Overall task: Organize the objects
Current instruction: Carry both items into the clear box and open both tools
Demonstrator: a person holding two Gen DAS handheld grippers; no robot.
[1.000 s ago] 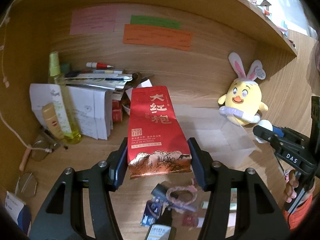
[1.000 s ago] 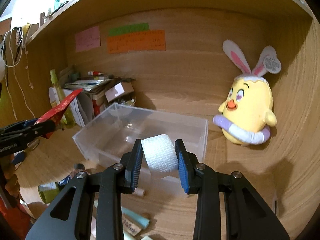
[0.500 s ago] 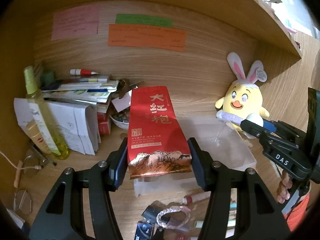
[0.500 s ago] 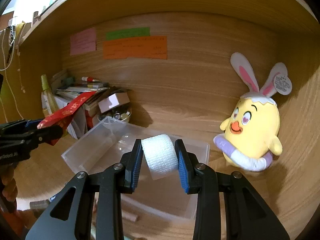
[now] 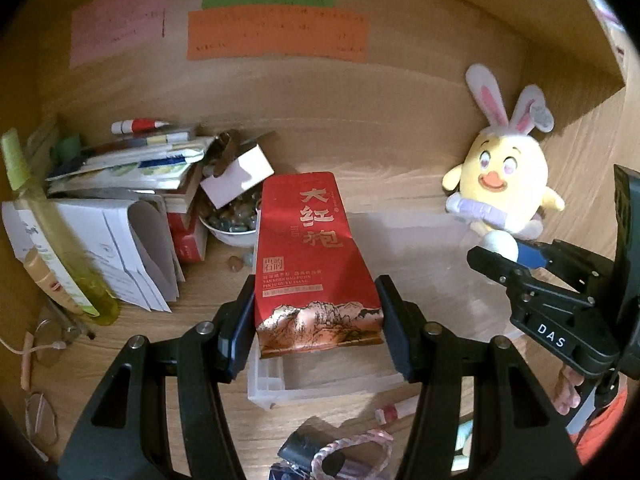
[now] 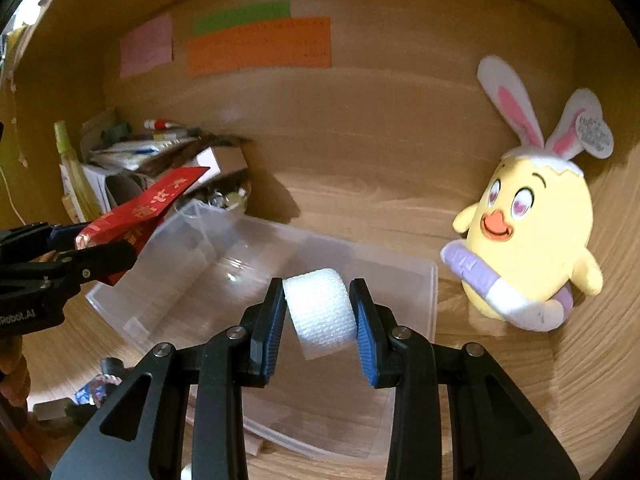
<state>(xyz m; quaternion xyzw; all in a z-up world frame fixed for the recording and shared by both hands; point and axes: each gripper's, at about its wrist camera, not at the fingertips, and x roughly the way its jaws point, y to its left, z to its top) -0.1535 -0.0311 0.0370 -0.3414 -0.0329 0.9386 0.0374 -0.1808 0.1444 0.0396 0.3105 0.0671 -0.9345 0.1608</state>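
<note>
Overhead, the left gripper [image 5: 318,312] clamps a red "大红袍" tea pouch [image 5: 316,264] and the right gripper [image 6: 318,308], marked "DAS", pinches a white tape roll [image 6: 320,312] above a clear bin [image 6: 400,280] on the wooden desk [image 6: 360,200].

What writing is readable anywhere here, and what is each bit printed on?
"大红袍": gold characters on the red tea packet held in the left gripper.
"DAS": right gripper's body, seen from the left wrist view.
"Robot.AI": left gripper's body, start cut off.
Packet's small print, pink, green and orange wall notes, plush toy's ear tag: too blurred to read.
</note>
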